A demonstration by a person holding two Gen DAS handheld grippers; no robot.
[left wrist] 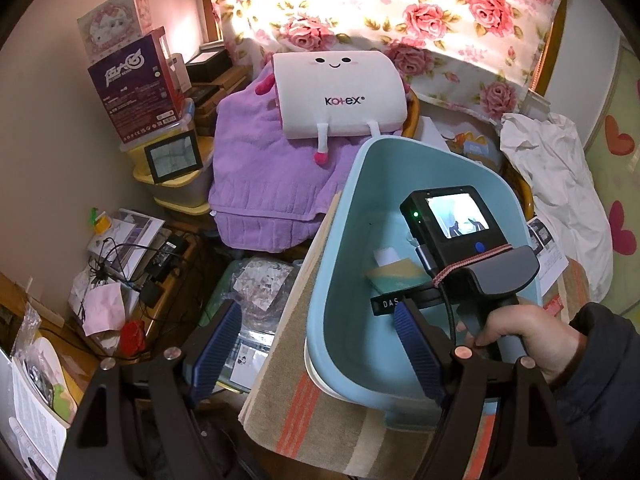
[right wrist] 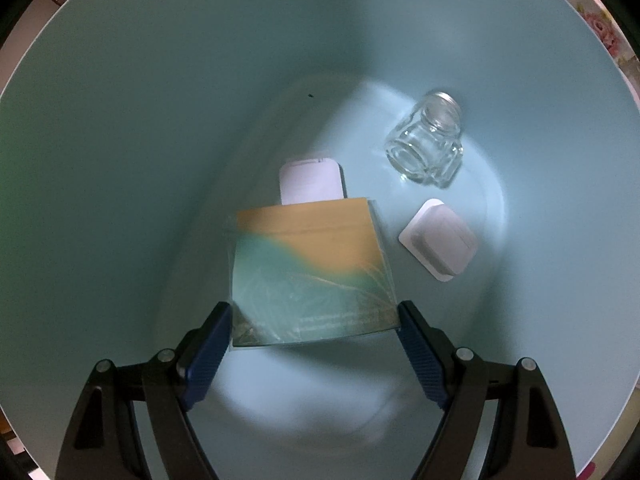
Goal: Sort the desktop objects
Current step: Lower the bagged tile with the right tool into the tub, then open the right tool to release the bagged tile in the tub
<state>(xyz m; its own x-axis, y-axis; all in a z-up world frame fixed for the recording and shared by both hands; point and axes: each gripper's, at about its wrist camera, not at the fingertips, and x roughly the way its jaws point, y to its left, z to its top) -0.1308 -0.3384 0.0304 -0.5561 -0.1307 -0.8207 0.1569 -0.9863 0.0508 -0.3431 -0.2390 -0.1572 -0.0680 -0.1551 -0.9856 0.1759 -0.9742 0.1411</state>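
Inside the smooth pale-blue plastic tub (right wrist: 120, 160), my right gripper (right wrist: 316, 332) hangs with its ribbed blue pads spread wide, one at each lower corner of a flat glossy packet (right wrist: 308, 268), teal and tan; I cannot tell whether the pads touch it. The packet lies on the tub floor. Its far edge overlaps a white rounded-corner case (right wrist: 310, 180). To the right, apart, lies a small white blister pack (right wrist: 438, 240), and beyond it a clear glass jar (right wrist: 426, 148) on its side. In the left wrist view, my left gripper (left wrist: 316, 350) is wide open and empty, straddling the tub's near rim above a striped woven cloth (left wrist: 304, 412). A hand (left wrist: 532, 346) grips the right tool's handle. Farther off, a purple towel (left wrist: 256, 172) carries a white plush cushion (left wrist: 340, 92).
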